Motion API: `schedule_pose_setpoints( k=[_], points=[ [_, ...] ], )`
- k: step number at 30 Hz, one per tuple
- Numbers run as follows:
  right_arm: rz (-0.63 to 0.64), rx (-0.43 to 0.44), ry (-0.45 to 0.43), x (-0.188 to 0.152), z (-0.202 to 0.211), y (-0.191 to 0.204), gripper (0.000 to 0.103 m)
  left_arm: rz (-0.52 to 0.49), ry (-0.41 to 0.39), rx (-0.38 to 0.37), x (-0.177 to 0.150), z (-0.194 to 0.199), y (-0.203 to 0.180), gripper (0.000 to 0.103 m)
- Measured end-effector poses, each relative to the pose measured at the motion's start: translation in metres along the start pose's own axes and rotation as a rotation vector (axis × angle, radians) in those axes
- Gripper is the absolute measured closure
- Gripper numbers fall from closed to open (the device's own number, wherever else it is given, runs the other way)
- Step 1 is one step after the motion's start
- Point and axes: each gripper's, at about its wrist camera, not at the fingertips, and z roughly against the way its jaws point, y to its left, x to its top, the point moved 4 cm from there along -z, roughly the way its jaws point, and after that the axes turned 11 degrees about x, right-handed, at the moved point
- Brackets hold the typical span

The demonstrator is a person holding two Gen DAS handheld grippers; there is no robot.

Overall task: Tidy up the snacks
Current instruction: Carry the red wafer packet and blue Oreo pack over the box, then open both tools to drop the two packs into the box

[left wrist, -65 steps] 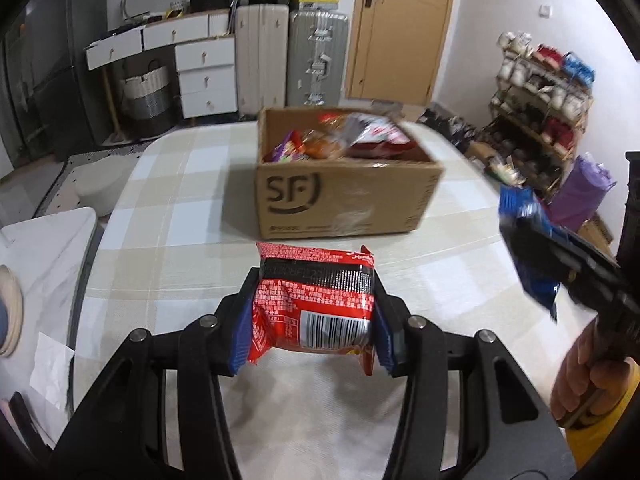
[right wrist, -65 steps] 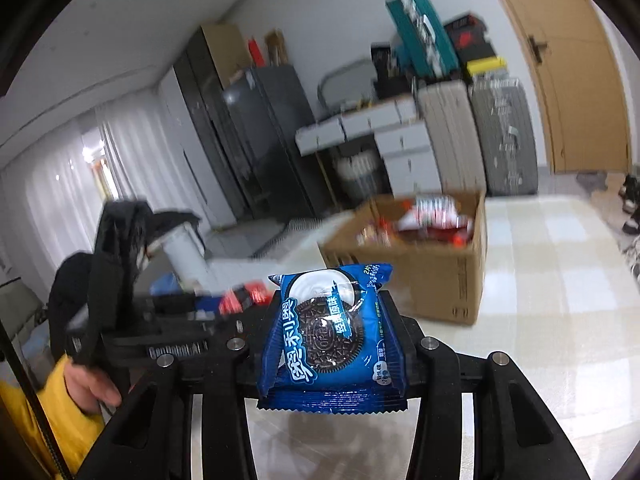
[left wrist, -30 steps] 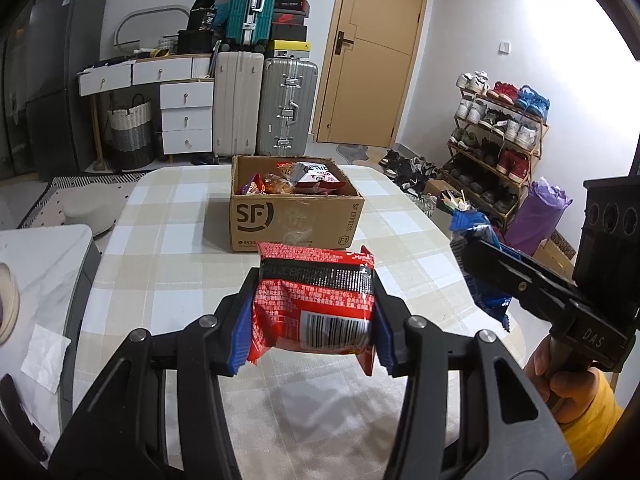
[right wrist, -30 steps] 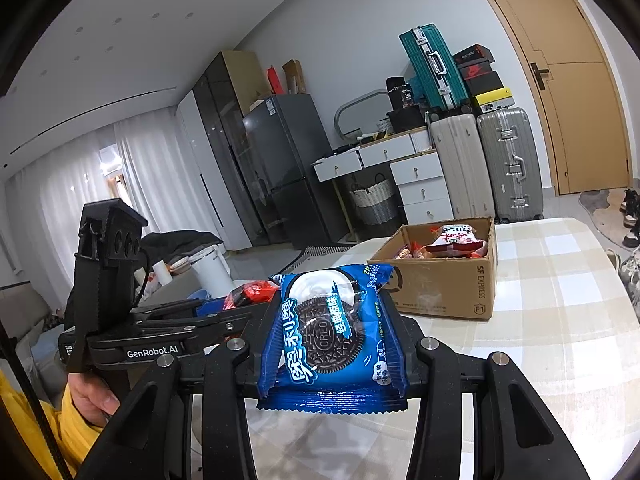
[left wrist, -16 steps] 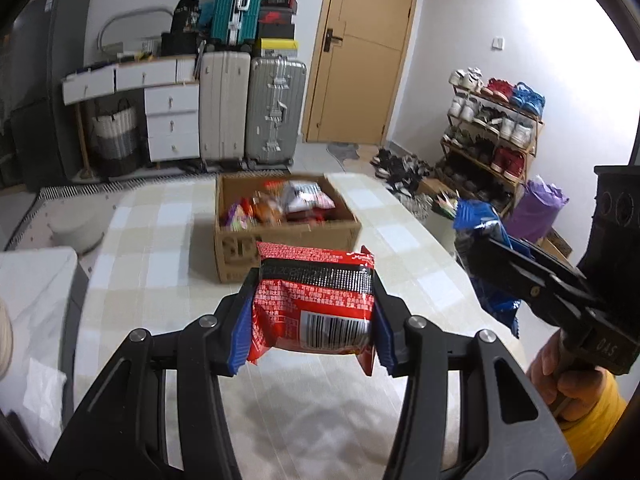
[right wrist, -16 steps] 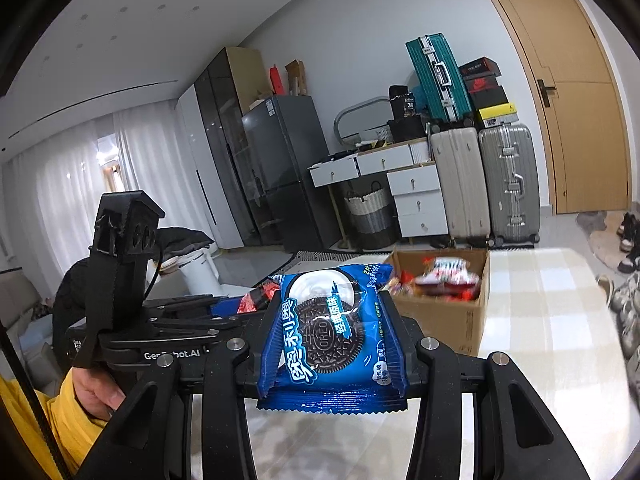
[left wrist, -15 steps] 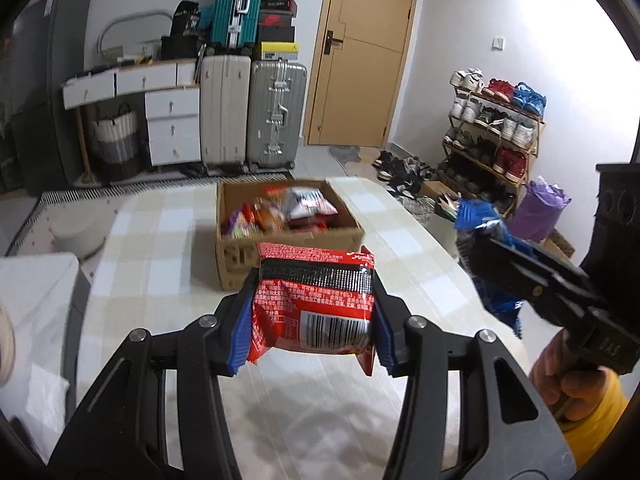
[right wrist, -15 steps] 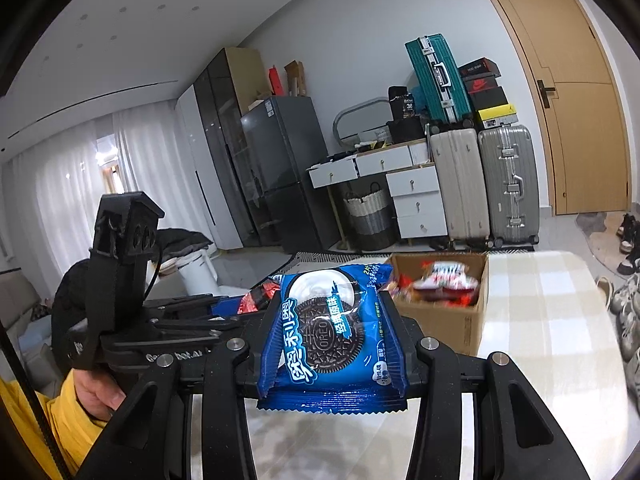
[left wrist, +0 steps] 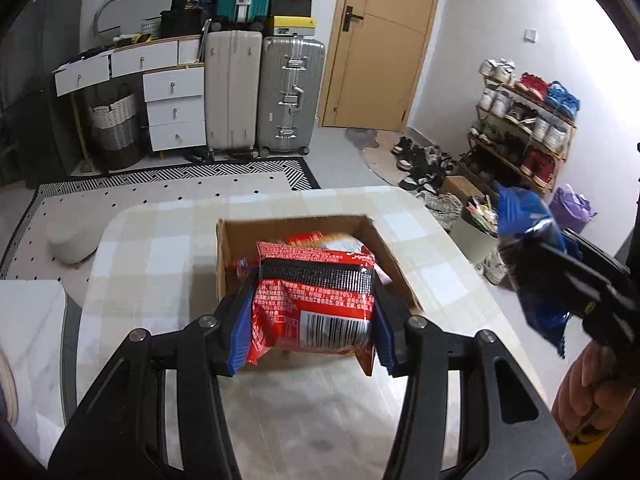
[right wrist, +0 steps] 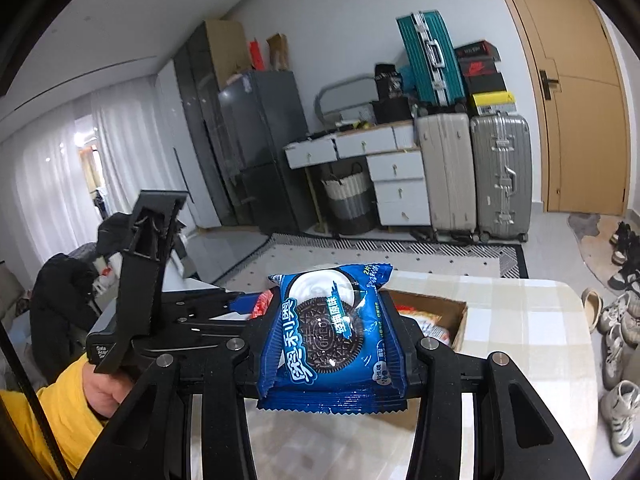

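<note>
snacks [left wrist: 316, 300] [right wrist: 334, 336] clenched in both tools — checked table [left wrist: 160, 248], suitcases [left wrist: 290, 96] behind

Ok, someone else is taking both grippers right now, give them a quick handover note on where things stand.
Left gripper: shut on the red snack packet, held in front of and above the open cardboard box.
Right gripper: shut on the blue cookie packet, off to the right of the box, also in the air.
Box: on the checked table, already holding several snack packets.
Done: both packets picked up and carried to the box.
Left: lower each packet into the box and release, likely the red one first since it looks nearer the opening.
</note>
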Motion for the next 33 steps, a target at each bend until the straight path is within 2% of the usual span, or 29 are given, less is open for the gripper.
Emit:
schedule_pose_setpoints(
  k=[7, 14, 16, 20, 26, 28, 33],
  points=[
    [-0.085, -0.018, 0.069, 0.025, -0.050, -0.044, 0.059, 0.014, 0.099, 0.014, 0.029, -0.088, 0.005, 0.056],
    [-0.144, -0.026, 0.126, 0.024, -0.089, -0.072, 0.059, 0.040, 0.158, 0.022, 0.027, -0.140, 0.016, 0.057],
    [-0.158, -0.025, 0.130, 0.021, -0.095, -0.076, 0.059, 0.035, 0.177, 0.000, 0.022, -0.149, 0.018, 0.056],
    [-0.167, -0.035, 0.144, 0.016, -0.102, -0.079, 0.059, 0.018, 0.188, 0.010, 0.023, -0.167, 0.017, 0.054],
    [-0.180, -0.044, 0.170, 0.012, -0.109, -0.081, 0.059, 0.010, 0.198, 0.016, 0.019, -0.183, 0.017, 0.038],
    [-0.182, -0.049, 0.181, 0.011, -0.112, -0.082, 0.059, 0.014, 0.197, 0.005, 0.017, -0.183, 0.020, 0.026],
    [-0.181, -0.052, 0.193, 0.008, -0.117, -0.083, 0.059, 0.054, 0.157, 0.020, 0.019, -0.171, 0.036, 0.026]
  ],
)
